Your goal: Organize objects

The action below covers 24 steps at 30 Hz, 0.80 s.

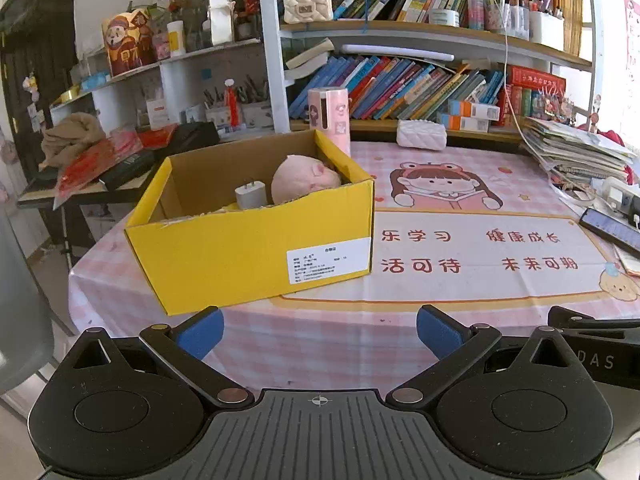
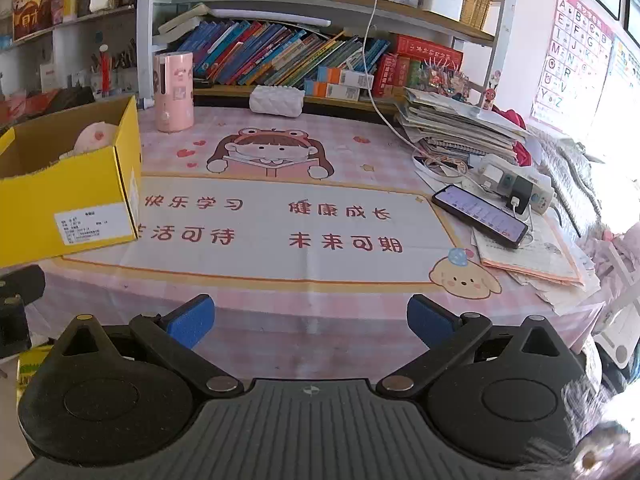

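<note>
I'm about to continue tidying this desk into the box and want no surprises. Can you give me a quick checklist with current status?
1. Left hand-held gripper open, holding nothing: ok.
2. Right hand-held gripper open, holding nothing: ok.
3. Yellow cardboard box open-topped, upright: ok.
4. Room left inside beside the white charger plug and pink round plush: cannot tell.
5. Black smartphone free to lift: not ok, white cable attached.

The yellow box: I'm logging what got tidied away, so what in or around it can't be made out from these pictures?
- Yellow box floor, left wrist view: hidden by its front wall; only the white charger and pink plush tops show.
- Box label, both views: print too small to read.
- Box's left part, right wrist view: cut off by the frame edge.
</note>
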Each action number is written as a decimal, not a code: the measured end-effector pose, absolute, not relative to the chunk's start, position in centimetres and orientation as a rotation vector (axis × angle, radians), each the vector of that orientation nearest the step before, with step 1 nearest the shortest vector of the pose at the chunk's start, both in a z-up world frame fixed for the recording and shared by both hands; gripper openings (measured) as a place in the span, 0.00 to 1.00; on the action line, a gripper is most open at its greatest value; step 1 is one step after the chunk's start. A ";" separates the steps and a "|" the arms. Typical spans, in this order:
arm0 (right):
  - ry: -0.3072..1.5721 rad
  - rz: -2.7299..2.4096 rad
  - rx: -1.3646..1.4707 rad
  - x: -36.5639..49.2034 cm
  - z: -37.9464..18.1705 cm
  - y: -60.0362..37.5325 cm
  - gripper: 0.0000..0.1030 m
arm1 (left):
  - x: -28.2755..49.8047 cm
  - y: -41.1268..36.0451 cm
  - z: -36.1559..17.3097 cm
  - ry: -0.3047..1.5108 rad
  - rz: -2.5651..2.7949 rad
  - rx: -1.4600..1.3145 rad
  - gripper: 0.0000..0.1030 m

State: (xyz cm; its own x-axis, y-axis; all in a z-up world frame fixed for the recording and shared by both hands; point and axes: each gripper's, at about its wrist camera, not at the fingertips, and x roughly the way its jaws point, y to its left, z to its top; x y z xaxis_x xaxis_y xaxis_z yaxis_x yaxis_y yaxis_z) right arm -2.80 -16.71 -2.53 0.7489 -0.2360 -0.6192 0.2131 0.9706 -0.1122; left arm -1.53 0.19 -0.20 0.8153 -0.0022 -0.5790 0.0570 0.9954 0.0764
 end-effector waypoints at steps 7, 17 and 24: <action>0.679 -0.243 -0.034 -3.4 -2.6 -17.0 1.00 | -2.1 -1.0 -0.3 0.604 -0.041 0.125 1.00; 0.676 -0.241 -0.026 -4.2 -2.4 -17.3 1.00 | -2.4 -2.2 -0.4 0.606 -0.061 0.161 1.00; 0.681 -0.265 -0.021 -4.5 -2.3 -17.2 1.00 | -2.5 -2.7 -0.4 0.612 -0.055 0.163 1.00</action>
State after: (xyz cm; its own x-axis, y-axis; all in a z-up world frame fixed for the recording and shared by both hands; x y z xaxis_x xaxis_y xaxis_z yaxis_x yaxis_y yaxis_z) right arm -4.46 -17.17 -2.34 0.7449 -0.2486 -0.6192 0.2347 0.9663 -0.1057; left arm -2.46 -2.65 -0.41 0.8177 -0.0032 -0.5757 0.0997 0.9857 0.1360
